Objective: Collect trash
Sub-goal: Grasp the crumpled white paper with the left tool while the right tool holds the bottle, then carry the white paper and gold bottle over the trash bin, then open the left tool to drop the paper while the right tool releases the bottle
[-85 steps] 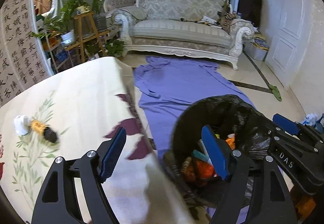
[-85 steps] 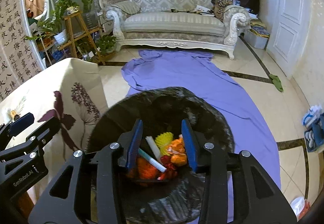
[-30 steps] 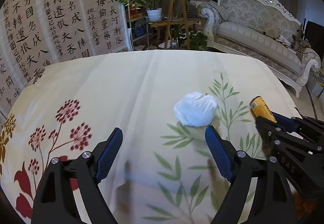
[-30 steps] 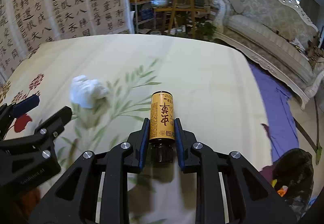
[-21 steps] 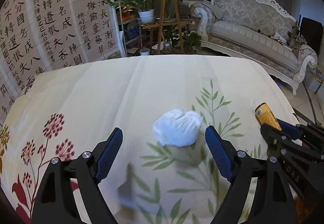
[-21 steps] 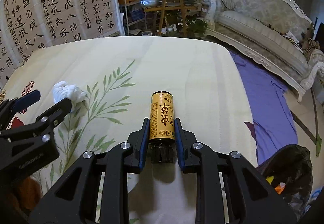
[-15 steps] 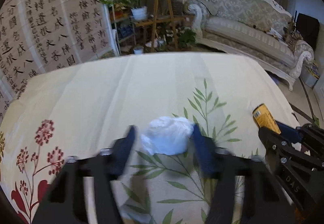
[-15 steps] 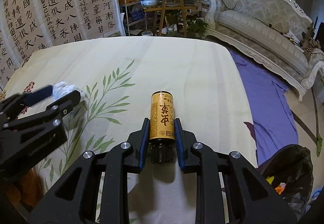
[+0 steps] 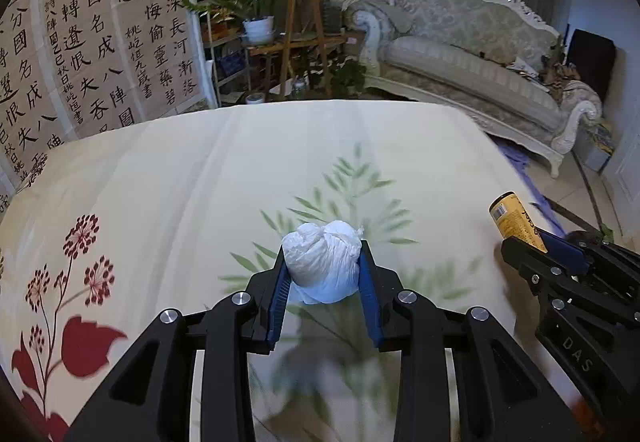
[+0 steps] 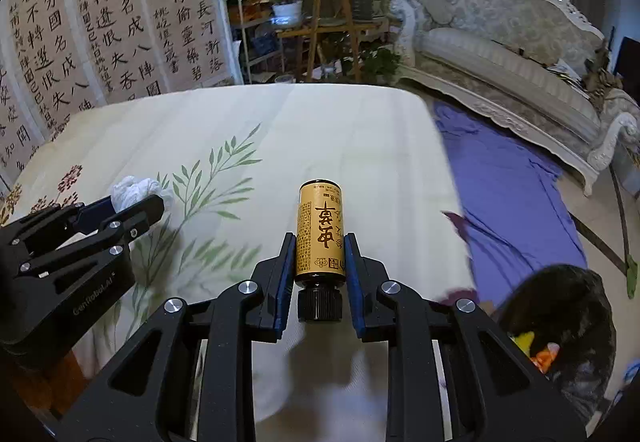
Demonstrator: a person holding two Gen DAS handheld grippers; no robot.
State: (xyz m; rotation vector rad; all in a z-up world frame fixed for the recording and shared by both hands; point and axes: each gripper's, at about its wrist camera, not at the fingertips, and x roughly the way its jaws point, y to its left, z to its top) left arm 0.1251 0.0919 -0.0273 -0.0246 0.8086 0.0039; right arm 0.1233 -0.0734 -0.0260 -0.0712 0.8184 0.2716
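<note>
Over the desk [image 9: 168, 178], the left tool [image 9: 323, 282] pinches the tissue wad [image 9: 322, 266] and the right tool [image 10: 320, 270] pinches the bottle [image 10: 320, 234]. Both pickups look done; next, carry them to the bin [image 10: 568, 322] at the right and let go

Tablecloth [image 9: 168, 178] lies flat and bare beyond the crumpled tissue [image 9: 322, 266] toward its far edge. On its right side the right gripper [image 9: 532, 238] with the bottle [image 9: 514, 220] stands near. Black trash bag [image 10: 568, 326] gapes beside the cloth's right edge.
</note>
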